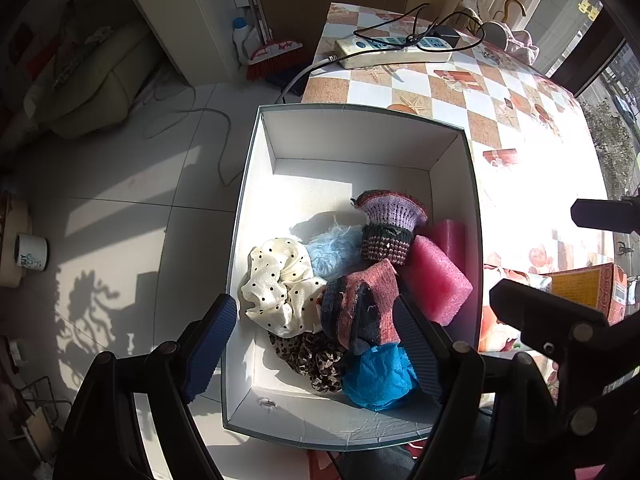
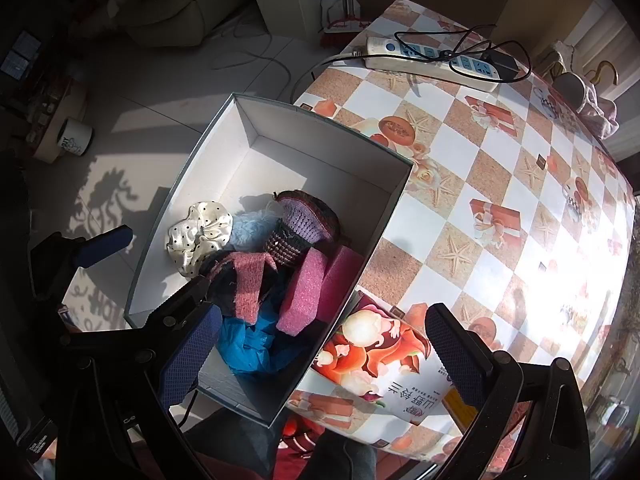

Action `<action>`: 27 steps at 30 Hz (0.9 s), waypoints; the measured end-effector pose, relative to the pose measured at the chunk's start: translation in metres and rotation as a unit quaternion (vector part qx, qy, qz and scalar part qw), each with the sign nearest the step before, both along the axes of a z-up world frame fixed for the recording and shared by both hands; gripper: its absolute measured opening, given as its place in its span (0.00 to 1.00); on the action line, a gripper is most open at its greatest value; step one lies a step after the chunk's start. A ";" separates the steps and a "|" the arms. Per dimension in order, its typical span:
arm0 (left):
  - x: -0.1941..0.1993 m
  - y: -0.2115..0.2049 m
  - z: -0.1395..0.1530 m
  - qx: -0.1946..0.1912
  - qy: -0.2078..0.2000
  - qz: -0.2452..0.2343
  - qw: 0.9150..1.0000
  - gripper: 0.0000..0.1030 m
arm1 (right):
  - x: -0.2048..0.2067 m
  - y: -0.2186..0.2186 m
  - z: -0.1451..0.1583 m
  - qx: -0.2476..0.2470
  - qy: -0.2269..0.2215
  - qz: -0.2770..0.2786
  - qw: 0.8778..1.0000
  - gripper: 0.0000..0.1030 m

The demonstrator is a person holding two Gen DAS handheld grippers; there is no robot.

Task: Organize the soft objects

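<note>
Sunlit checkered tablecloth with starfish print, tiled floor beside it; I log the following.

1. White box, open top, at the table edge, directly beneath my left gripper. Contents, all heaped at the end of the box nearest my tools:
- cream polka-dot scrunchie, just ahead of the left gripper's left finger;
- pale blue fluffy piece, beyond it;
- purple crocheted piece, farthest forward;
- two pink foam blocks, ahead of the left gripper's right finger;
- red-and-navy knitted cloth, between the left gripper's fingers, untouched as far as I can see;
- leopard-print scrunchie and blue crinkled item, lowest and nearest.

2. Left gripper: jaws spread wide, nothing held.

3. Right gripper: jaws spread wide, nothing held; box corner and a printed orange packet lie below its gap.

4. Power strip with black cable, far end of table, well ahead of both tools.

5. Mug on floor, far left.
</note>
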State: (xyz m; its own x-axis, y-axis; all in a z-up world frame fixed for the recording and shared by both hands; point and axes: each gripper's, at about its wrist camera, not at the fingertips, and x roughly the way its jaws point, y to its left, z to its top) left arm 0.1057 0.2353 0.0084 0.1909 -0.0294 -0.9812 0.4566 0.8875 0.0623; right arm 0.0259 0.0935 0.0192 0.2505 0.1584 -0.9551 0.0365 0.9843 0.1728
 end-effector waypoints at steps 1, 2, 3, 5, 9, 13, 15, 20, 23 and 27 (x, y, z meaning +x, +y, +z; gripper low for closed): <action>-0.001 -0.001 0.000 0.002 0.000 -0.001 1.000 0.81 | -0.001 0.000 0.000 0.000 -0.001 0.000 1.000 1.00; -0.001 -0.001 -0.001 0.005 0.000 -0.001 1.000 0.81 | -0.001 0.000 0.000 0.000 0.000 0.001 1.000 1.00; -0.002 -0.001 -0.001 0.005 0.001 -0.001 1.000 0.81 | -0.001 0.000 0.000 0.000 -0.001 0.001 1.000 1.00; -0.003 0.000 -0.002 0.006 0.002 -0.001 1.000 0.81 | -0.002 0.001 0.001 -0.003 -0.003 0.002 1.000 1.00; -0.004 0.000 -0.003 0.010 0.003 -0.001 1.000 0.81 | -0.003 0.004 0.002 -0.006 -0.006 0.006 1.000 1.00; -0.006 -0.001 -0.003 0.014 0.001 -0.003 1.000 0.81 | -0.005 0.005 0.003 -0.006 -0.007 0.006 1.000 1.00; -0.007 -0.001 -0.003 0.016 0.002 -0.004 1.000 0.81 | -0.005 0.005 0.003 -0.004 -0.007 0.006 1.000 1.00; -0.008 -0.001 -0.004 0.018 0.003 -0.006 1.000 0.81 | -0.006 0.004 0.003 -0.003 -0.006 0.003 1.000 1.00; -0.009 -0.001 -0.004 0.019 0.003 -0.006 1.000 0.81 | -0.006 0.004 0.003 -0.003 -0.006 0.003 1.000 1.00; -0.011 0.000 -0.005 0.021 0.002 -0.007 1.000 0.81 | -0.010 0.004 0.003 -0.002 -0.006 0.004 1.000 1.00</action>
State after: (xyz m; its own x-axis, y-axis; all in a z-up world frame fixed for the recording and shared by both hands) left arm 0.0945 0.2350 0.0034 0.1861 0.0089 -0.9825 0.4687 0.8781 0.0967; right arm 0.0159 0.0975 0.0221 0.2613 0.1558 -0.9526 0.0265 0.9854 0.1684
